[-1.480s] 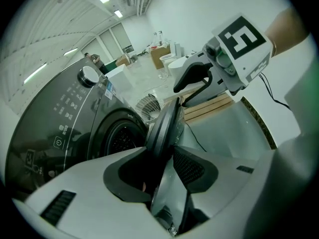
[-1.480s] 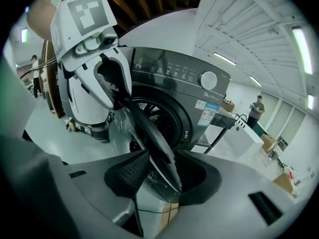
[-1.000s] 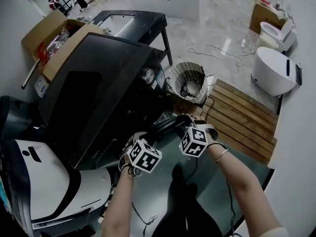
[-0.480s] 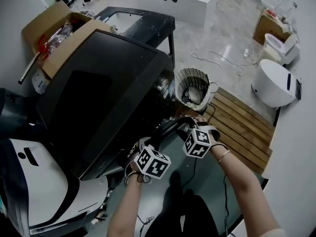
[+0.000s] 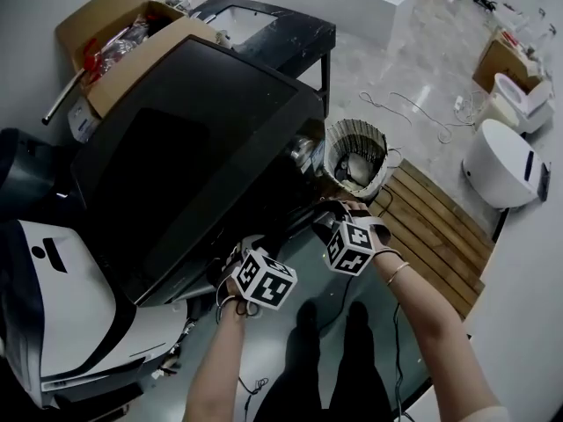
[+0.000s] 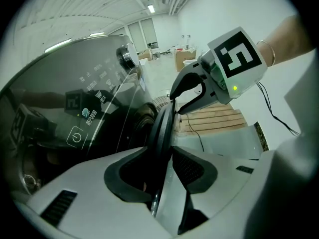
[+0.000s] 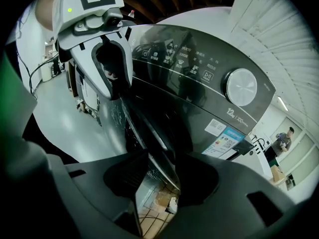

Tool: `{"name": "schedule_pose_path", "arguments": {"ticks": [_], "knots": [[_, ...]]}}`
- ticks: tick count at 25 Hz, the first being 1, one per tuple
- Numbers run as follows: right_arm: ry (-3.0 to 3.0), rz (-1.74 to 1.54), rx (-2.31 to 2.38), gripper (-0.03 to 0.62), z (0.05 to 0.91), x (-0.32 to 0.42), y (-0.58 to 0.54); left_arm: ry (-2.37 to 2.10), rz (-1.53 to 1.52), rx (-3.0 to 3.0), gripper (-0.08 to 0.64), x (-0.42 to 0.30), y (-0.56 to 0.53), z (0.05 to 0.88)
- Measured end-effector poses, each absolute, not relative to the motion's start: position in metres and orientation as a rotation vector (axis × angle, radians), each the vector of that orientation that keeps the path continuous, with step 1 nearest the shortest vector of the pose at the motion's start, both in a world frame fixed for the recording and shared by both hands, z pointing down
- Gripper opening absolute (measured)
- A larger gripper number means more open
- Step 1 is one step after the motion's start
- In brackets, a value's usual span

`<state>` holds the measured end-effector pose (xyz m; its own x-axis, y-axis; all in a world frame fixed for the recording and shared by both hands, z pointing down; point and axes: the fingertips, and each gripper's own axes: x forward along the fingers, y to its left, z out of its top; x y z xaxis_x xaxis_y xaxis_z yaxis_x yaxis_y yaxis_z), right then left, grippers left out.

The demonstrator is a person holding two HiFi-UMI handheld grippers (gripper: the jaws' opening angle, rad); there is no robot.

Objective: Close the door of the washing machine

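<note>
The dark washing machine fills the left of the head view, its control panel and dial plain in the right gripper view. Its round door stands close to the machine's front, seen edge-on. My left gripper is shut on the door's rim low down. My right gripper straddles the rim higher up, with floor showing between one pad and the rim. In the head view the left gripper and right gripper sit side by side against the machine's front.
A wicker basket stands right beside the machine, with a wooden slatted platform next to it. A white robot body is at the lower left. Cardboard boxes, a black table, floor cables and white round devices lie farther off.
Both grippers have moved toward the machine's front with the door, which has swung nearer to it. The right gripper's jaws have widened a little.
</note>
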<state>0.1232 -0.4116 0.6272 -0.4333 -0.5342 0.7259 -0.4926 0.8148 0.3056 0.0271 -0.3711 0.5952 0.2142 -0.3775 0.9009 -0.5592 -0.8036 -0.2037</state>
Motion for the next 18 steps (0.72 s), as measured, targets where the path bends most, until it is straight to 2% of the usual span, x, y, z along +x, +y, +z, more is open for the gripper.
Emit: {"name": "schedule_pose_path", "arguments": {"ticks": [18], "knots": [[-2.179,-0.062,0.648,0.186,0.632,0.127,-0.438,-1.159,1.643,2.160,0.183,0.033,-0.390,0.602]]}}
